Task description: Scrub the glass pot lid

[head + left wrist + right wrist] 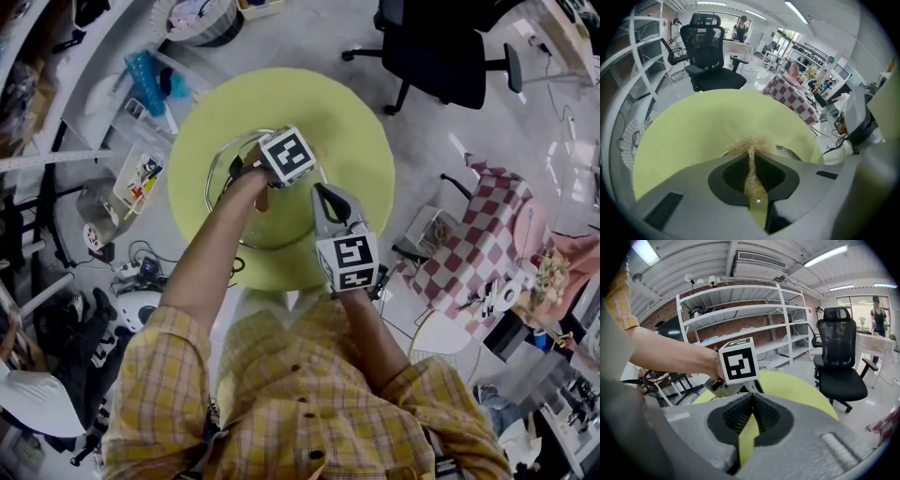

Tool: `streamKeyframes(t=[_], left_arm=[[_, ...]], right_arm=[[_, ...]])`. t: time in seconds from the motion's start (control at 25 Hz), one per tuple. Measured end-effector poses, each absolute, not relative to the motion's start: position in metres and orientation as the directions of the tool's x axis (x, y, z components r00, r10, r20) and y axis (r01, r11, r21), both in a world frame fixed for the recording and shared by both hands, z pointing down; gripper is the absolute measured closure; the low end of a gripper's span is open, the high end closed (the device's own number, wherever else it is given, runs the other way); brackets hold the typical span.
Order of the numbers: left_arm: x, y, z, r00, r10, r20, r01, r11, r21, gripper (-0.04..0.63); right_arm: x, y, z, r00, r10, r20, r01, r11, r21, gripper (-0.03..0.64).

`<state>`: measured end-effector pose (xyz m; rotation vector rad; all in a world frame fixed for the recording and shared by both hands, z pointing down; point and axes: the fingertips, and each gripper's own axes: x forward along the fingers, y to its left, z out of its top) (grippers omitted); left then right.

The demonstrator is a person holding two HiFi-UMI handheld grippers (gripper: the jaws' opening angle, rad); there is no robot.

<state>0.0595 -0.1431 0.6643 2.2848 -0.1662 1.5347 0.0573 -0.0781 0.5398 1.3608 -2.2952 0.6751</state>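
Left gripper [751, 153] is clamped on a tan fibrous scrubber [753, 142], and the right gripper [752, 398] is pinched closed on nothing. The glass pot lid [281, 223] sits mid-frame in the head view, on the yellow round table [361, 122]. Scrubbing looks underway, but honestly I can't tell how clean the glass is.

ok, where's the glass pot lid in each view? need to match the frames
Head view: glass pot lid at picture centre, flat on the yellow table.
Left gripper view: only the lid's metal rim shows, low centre, just right of the scrubber.
Right gripper view: lid not visible.
Shared landmark: the yellow table, also in the left gripper view and the right gripper view.
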Motion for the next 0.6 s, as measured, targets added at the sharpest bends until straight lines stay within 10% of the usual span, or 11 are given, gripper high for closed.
streamKeyframes(t=[0.6], left_arm=[[0.048,-0.109,0.660,0.361,0.246,0.900,-0.265,-0.898,0.352,0.555]], right_arm=[[0.058,-0.073,0.535,-0.461,-0.701,0.544,-0.883,0.424,-0.203,0.620]])
